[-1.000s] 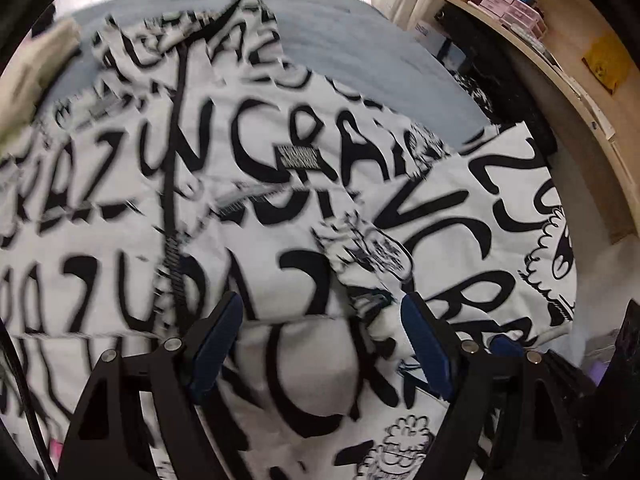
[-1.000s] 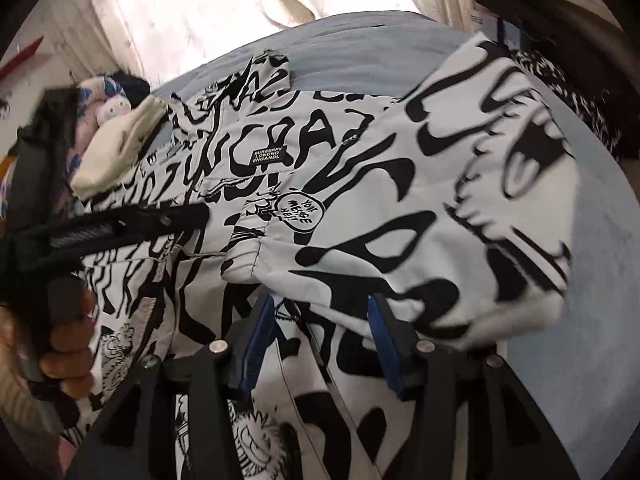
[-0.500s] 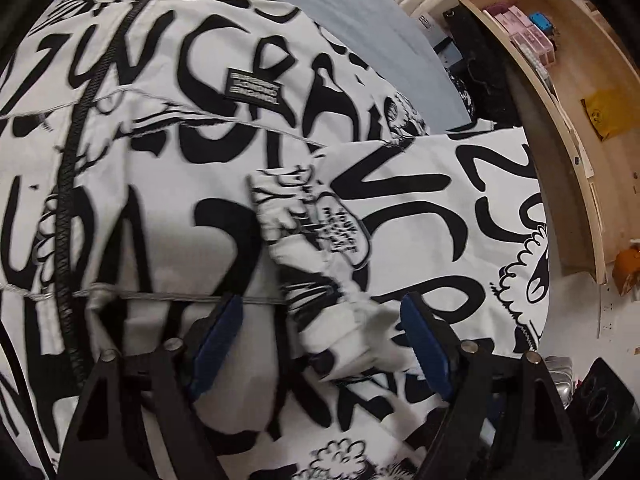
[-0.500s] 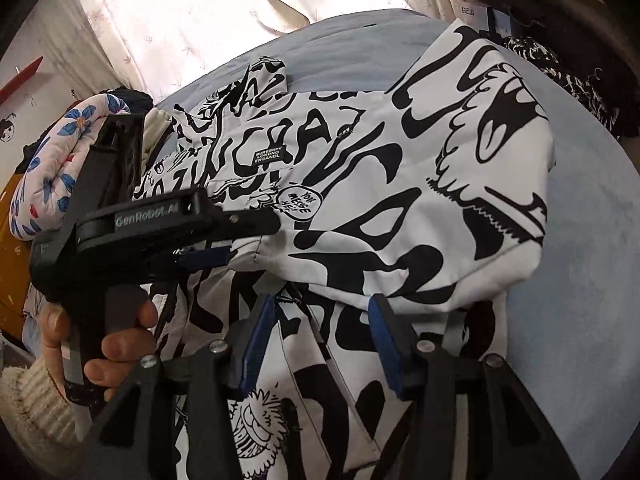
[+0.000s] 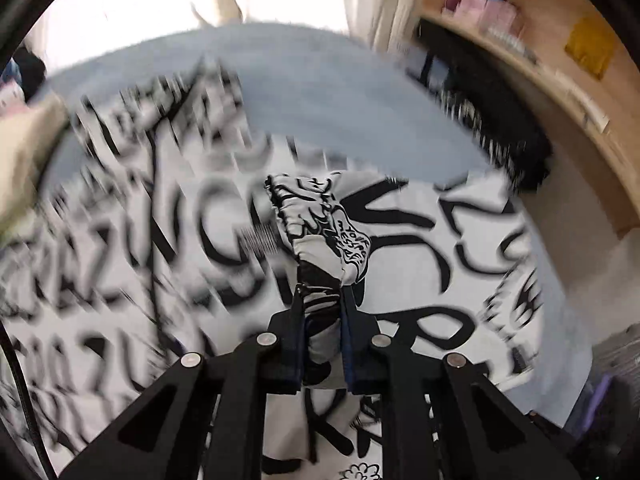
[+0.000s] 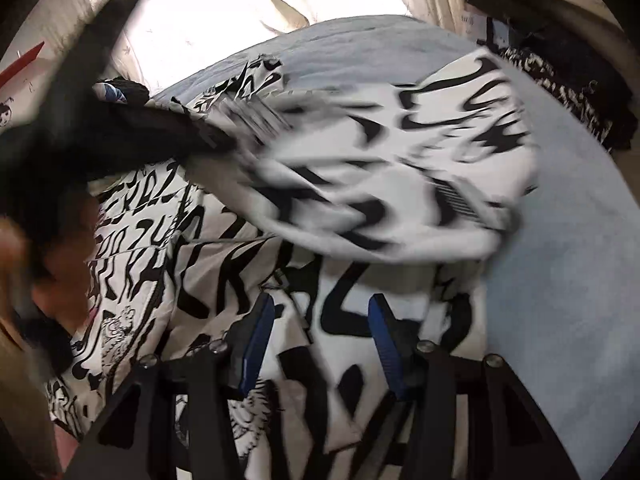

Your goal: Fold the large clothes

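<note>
Pinching the cuff end of one sleeve point(image 5: 320, 240) is what I've got going with the left gripper point(image 5: 322, 304) right now: the jaws are closed down to a narrow gap with a wad of black-and-white fabric squeezed between the pads, and the cuff sticks up and forward out of the fingers. That sleeve belongs to a big white jacket point(image 6: 224, 280) covered in black lettering, spread out on the blue bed point(image 6: 560, 280), zipper side up as far as I can tell.

Spatial bit that matters: the sleeve runs from my left gripper off toward the right, where it joins the body of the jacket, so its long axis lies across the garment. I'd guess the fold wants that cuff carried over the chest, and the left hand is clearly the one doing it since it's the only one holding anything.

Right gripper point(image 6: 320, 340) hangs over the lower part of the jacket with its blue pads point(image 6: 256, 344) wide apart, nothing between them. It's nearer the hem than the sleeve.

Everything's pretty motion-smeared, so details are rough. Wooden shelves point(image 5: 560, 60) sit off to the right of the bed, bright curtains point(image 6: 280, 0) behind it.
</note>
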### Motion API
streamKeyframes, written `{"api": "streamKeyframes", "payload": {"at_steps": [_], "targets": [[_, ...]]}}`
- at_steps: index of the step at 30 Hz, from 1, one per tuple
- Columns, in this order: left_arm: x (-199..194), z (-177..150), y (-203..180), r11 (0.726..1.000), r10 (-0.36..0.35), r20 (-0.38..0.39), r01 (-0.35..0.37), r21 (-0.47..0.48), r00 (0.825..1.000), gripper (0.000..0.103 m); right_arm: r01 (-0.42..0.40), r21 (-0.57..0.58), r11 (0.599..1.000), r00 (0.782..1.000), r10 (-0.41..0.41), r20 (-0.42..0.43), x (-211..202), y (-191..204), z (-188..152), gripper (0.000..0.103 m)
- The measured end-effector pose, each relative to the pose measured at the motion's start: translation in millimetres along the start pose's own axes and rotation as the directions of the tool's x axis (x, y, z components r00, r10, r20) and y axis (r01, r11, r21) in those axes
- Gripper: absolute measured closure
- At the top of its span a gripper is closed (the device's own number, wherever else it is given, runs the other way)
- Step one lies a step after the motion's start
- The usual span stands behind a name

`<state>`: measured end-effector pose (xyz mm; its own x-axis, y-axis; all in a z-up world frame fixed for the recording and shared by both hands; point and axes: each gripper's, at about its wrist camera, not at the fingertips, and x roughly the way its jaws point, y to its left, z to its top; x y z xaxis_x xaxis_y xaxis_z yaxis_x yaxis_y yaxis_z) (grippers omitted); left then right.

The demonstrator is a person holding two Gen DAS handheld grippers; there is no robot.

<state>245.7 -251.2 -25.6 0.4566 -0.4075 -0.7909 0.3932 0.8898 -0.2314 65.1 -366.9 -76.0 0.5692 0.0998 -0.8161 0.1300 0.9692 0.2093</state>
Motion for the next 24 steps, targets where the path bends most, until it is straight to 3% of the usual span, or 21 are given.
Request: {"api": "streamKeyframes", "payload": {"at_steps": [7,13,18,24], "targets": [[-90.8,52.3,37.1,0.998,0.06,0.153,-0.059,-0.008,0.986,0.092,0.092,0.074,0.993,0.993,-0.096,0.063,-1.6,-36.3,28.8,0.053],[-113.3,69.5,64.1,0.992,0.123,0.184,-0.12,-0.027,0.975,0.093,0.19,-0.008,0.982,0.982,-0.189,0.02,36.0,-30.3,56.8,0.053],[-89.7,58.5,106.1,0.983,0.176,0.124,-0.167,-0.077,0.977,0.093,0.217,-0.111,0.97,0.974,-0.223,-0.035,58.2,-17.0,61.6,0.054],[-17.4,4.7,168.8,0.964,0.229,-0.085,-0.238,-0.121,0.97,0.093,0.241,-0.169,0.956,0.965,-0.254,-0.06,63.3,-17.7,54.8,0.053]]}}
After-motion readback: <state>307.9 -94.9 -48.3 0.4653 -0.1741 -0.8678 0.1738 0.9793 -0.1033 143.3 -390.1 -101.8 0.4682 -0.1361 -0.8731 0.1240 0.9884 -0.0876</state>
